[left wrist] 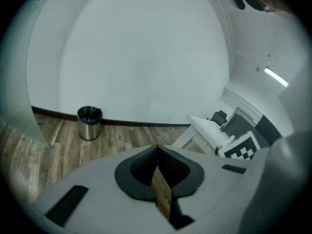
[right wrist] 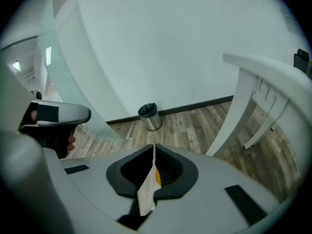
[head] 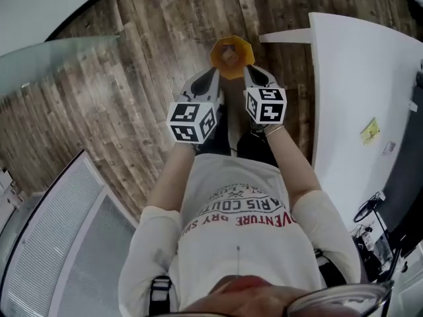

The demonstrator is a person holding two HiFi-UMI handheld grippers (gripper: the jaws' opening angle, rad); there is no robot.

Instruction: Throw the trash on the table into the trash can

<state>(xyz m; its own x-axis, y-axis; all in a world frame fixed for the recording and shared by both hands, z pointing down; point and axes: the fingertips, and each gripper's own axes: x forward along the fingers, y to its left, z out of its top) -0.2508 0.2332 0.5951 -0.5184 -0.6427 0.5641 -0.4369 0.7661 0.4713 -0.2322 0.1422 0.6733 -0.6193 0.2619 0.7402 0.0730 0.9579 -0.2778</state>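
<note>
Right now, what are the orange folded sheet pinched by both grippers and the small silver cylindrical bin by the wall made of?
Orange folded sheet: likely thin paper or card, matte; creased into facets, and edge-on it is sheet-thin. Small silver cylindrical bin: probably stainless steel, glossy; its wall shows reflections. Dark liner inside looks like plastic film.

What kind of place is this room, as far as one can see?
Probably an office: a white table, a small steel trash can by the bare wall, and a glass partition on a wood-look floor.
</note>
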